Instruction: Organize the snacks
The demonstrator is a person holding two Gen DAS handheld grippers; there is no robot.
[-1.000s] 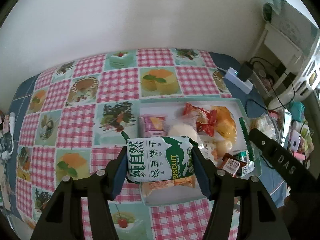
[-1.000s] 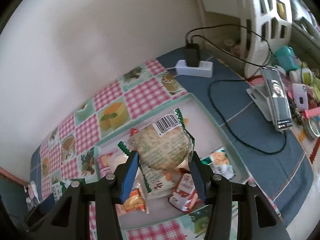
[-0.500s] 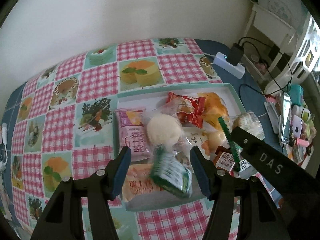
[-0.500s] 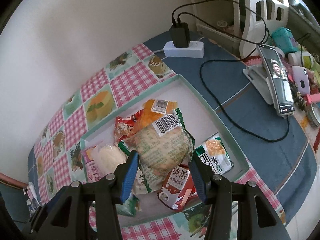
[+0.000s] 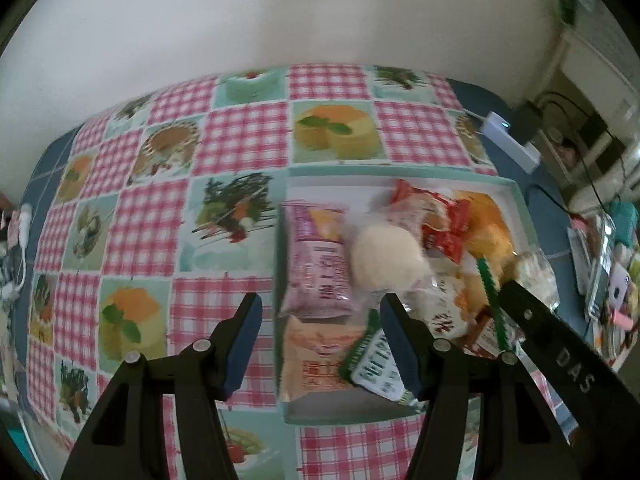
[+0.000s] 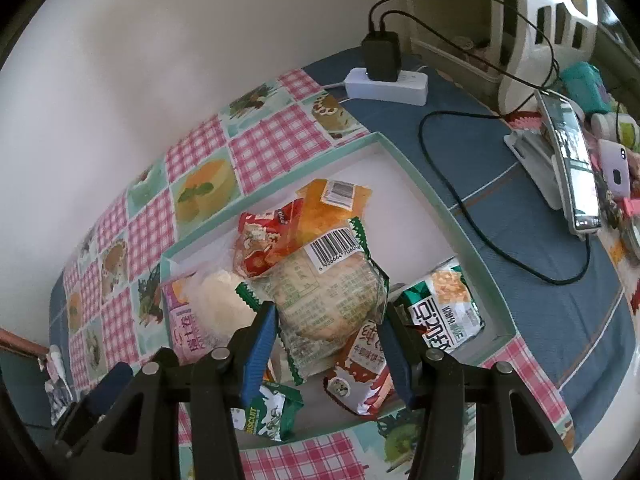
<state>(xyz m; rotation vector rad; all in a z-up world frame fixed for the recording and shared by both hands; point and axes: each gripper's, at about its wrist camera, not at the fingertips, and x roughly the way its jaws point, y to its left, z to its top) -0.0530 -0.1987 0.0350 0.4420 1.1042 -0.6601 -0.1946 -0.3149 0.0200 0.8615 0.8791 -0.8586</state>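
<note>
Most snacks lie heaped inside the shallow mint-green cardboard tray (image 6: 436,204) on the checked pink tablecloth (image 5: 240,136); judged well advanced, with sorting of the pile apparently outstanding.

Left gripper (image 5: 320,344): jaws spread wide, holding nothing, poised over the tray's near-left edge. The green-and-white biscuit packet (image 6: 266,412) rests in the tray's near corner.

Right gripper (image 6: 326,338): jaws closed narrowly upon 1 clear-wrapped round pastry with green serrated edges (image 6: 328,292), held above the pile.

Left gripper (image 5: 320,338) jaws have spread; green biscuit pack (image 5: 376,364) dropped, apparently into tray (image 5: 400,172).
</note>
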